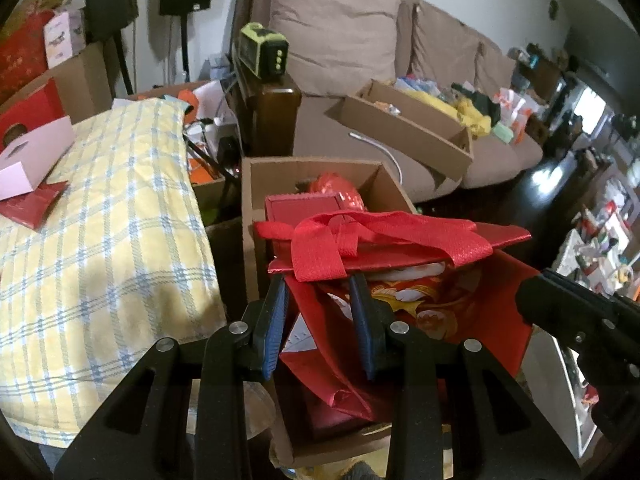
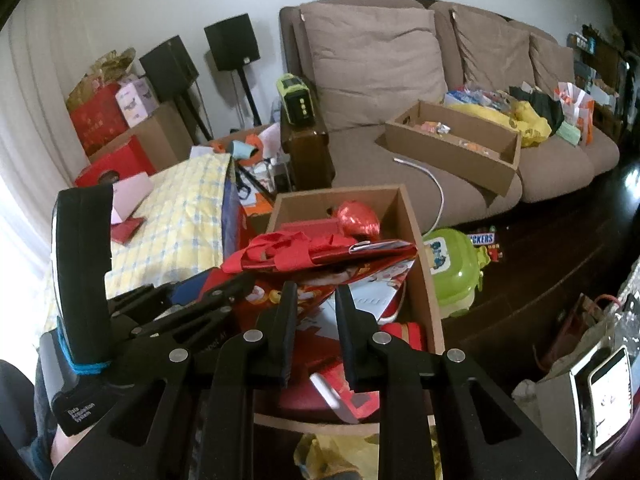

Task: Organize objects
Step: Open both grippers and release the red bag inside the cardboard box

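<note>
A red gift bag [image 1: 400,236] with ribbon handles and a cartoon print hangs tilted over an open cardboard box [image 1: 250,200]. My left gripper [image 1: 318,280] is shut on the bag's near-left side, its blue pads [image 1: 278,320] tucked under the folded top edge. In the right wrist view my right gripper [image 2: 315,289] is shut on the printed side of the bag [image 2: 360,252], above the box [image 2: 424,272]. The box holds a red case [image 1: 304,204], a red foil ball [image 2: 358,218] and other red items. Each gripper's body shows at the edge of the other's view.
A yellow plaid cushion [image 1: 100,240] lies left of the box. Behind it stands a brown sofa [image 1: 340,40] bearing a long cardboard tray [image 1: 404,128] and clutter. A green radio [image 1: 264,52] sits on the wooden armrest. A green lunch box [image 2: 452,268] lies on the dark floor.
</note>
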### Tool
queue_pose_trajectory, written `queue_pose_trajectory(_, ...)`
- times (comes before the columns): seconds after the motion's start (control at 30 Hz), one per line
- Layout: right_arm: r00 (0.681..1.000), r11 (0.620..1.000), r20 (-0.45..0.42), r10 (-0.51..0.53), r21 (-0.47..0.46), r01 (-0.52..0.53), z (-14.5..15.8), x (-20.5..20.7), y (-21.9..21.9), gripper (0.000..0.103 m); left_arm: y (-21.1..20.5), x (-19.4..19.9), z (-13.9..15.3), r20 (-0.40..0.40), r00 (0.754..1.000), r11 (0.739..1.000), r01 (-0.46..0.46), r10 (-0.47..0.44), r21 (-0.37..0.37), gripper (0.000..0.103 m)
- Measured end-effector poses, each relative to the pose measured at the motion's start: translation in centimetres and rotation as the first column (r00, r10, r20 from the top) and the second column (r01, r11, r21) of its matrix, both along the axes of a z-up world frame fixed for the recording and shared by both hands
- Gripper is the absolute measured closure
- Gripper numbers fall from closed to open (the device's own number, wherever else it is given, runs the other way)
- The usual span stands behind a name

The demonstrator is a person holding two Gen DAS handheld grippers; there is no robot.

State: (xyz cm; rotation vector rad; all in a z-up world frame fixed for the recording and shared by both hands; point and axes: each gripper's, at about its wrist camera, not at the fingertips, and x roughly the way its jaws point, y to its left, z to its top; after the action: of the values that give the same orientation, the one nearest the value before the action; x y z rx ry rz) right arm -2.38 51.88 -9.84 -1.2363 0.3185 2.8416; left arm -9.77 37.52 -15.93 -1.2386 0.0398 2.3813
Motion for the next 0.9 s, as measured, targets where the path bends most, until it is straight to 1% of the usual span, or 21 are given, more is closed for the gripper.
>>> queue_pose_trajectory(0.17, 0.999, 1.000, 0.044, 0.001, 0.009, -0.001, -1.1, -0.4, 0.1, 0.082, 0.3, -0.2, -0.9, 0.020, 1.000, 1.000, 0.006, -0.006, 0.007, 0.074)
queue_pose_trajectory(0.47, 0.997, 1.000, 0.081, 0.004, 0.007, -0.005, -2.5, -0.8, 0.4, 0.082, 0.7, -0.8, -2.6, 0.059, 0.998, 1.000, 0.007, -0.006, -0.007, 0.074)
queue_pose_trajectory(0.63, 0.989, 1.000, 0.145, 0.007, -0.010, -0.006, -4.5, -1.5, 0.6, 0.082, 0.7, -1.1, -3.9, 0.092, 0.996, 1.000, 0.008, -0.006, -0.015, 0.075)
queue_pose_trajectory(0.77, 0.983, 1.000, 0.185, 0.016, 0.005, -0.017, -6.0, -2.0, 0.2, 0.082, 1.0, -0.9, -4.4, 0.092, 0.996, 0.999, 0.011, -0.007, -0.039, 0.075)
queue_pose_trajectory(0.9, 0.973, 1.000, 0.228, 0.026, -0.009, -0.024, -7.3, -2.3, 0.3, 0.081, 0.6, -1.3, -5.5, 0.127, 0.992, 0.999, 0.006, 0.001, -0.052, 0.075)
